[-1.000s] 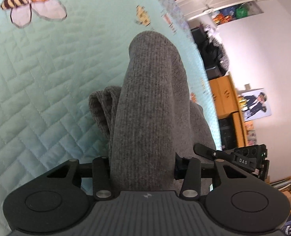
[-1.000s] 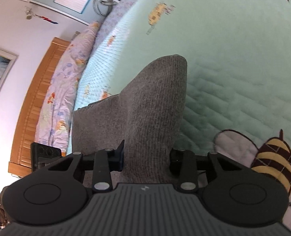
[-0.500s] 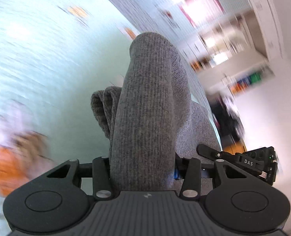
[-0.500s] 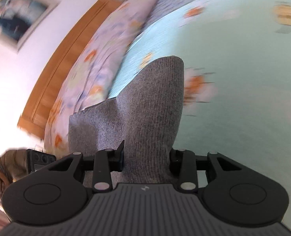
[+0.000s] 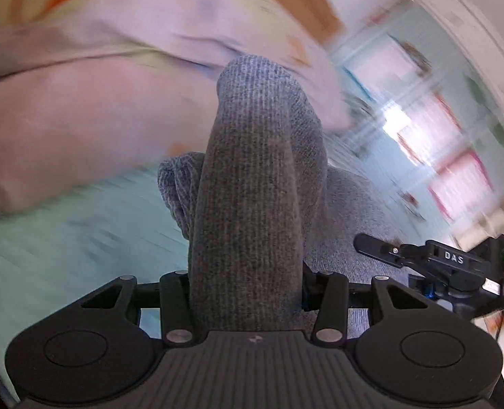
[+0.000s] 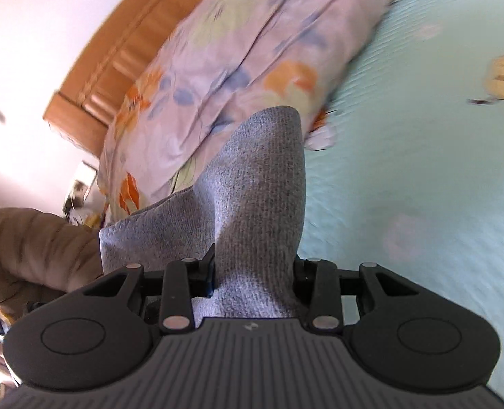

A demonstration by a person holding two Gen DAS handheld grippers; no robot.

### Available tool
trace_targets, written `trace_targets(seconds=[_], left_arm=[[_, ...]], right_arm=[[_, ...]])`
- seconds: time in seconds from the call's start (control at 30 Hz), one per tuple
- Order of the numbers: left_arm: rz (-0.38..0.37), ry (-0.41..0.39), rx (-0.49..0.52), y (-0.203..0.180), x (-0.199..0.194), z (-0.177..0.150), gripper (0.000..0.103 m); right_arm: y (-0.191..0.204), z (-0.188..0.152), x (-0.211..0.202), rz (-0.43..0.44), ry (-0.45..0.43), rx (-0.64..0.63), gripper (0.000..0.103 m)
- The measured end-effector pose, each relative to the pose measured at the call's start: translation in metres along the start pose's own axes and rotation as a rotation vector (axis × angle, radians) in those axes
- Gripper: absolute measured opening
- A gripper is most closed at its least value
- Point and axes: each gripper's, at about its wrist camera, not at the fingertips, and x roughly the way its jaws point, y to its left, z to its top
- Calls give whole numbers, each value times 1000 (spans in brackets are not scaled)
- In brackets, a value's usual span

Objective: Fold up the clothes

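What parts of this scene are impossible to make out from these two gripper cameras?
- Left gripper fingertips: left wrist view, buried under the grey knit garment.
- Right gripper fingertips: right wrist view, covered by the same garment.
- Garment's type and full shape: cut off by both gripper bodies.
- Room behind: left wrist view, motion-blurred.
- Quilt prints: right wrist view, smeared.
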Motion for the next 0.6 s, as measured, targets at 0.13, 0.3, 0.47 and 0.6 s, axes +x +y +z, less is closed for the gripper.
trace_targets(seconds=[0.13, 0.3, 0.47, 0.6], left_arm=[[144, 8, -61, 35, 24, 7, 50], [188, -45, -109, 38, 27, 5, 76], [233, -131, -140, 36, 3, -3, 99], [276, -164, -78, 30, -28, -23, 102]], right_arm=[[-9, 7, 72, -52, 97, 16, 41], [-40, -12, 91, -86, 58, 115, 66], [-50, -6, 28, -109, -131, 230, 75], [-38, -25, -47, -100, -278, 190, 75]])
